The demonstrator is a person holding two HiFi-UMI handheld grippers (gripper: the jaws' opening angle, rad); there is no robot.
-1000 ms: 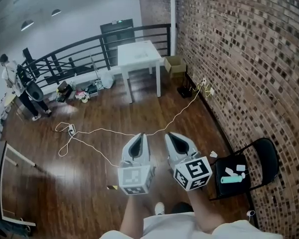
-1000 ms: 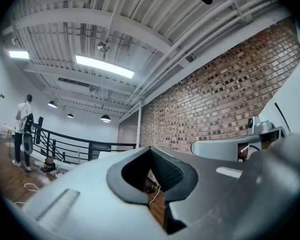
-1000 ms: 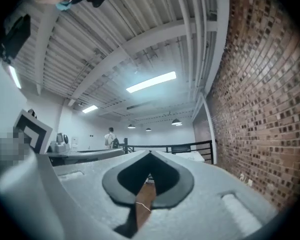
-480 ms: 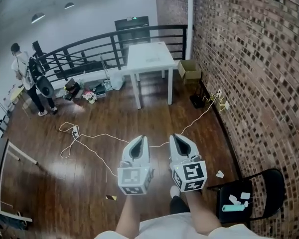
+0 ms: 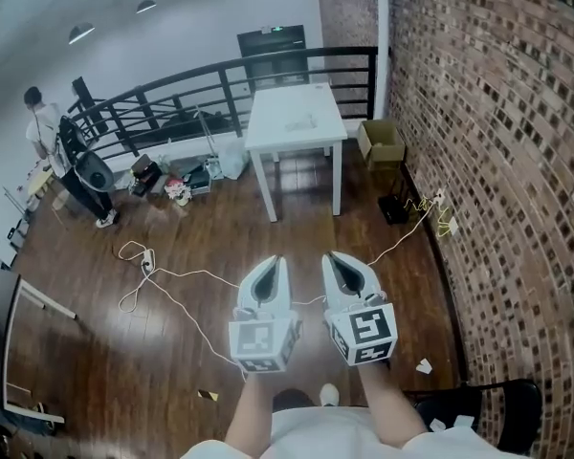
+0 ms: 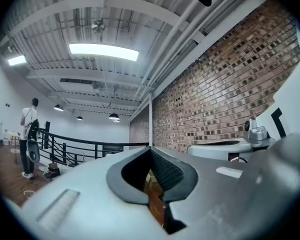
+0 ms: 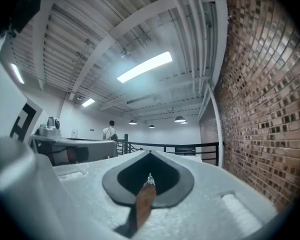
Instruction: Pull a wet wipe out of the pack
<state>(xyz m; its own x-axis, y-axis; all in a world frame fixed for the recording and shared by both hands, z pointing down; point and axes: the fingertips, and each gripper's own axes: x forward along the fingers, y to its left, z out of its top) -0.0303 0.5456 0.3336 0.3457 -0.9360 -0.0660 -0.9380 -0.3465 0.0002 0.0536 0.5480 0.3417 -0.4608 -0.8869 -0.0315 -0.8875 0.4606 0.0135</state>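
Both grippers are held level and side by side over the wooden floor (image 5: 124, 352), pointed toward the far end of the room. The left gripper (image 5: 275, 261) is seen with its jaws pressed together at the tips, and nothing is held between them; only a thin slit of floor is visible behind the tips in the left gripper view. The right gripper (image 5: 337, 257) is likewise closed tip to tip and empty.

A white table (image 5: 273, 132) is placed far ahead, near a black railing (image 5: 201, 89), with a small flat pale item (image 5: 300, 122) laid on its top. Whether that item is the wet wipe pack cannot be told. A brick wall (image 5: 497, 142) runs along the right, with a cardboard box (image 5: 383, 142) set at its foot beside the table. A black chair (image 5: 483, 404) is seen at the near right. A white cable (image 5: 172, 285) is trailed across the floor, and a person (image 5: 62, 156) is standing at the far left.
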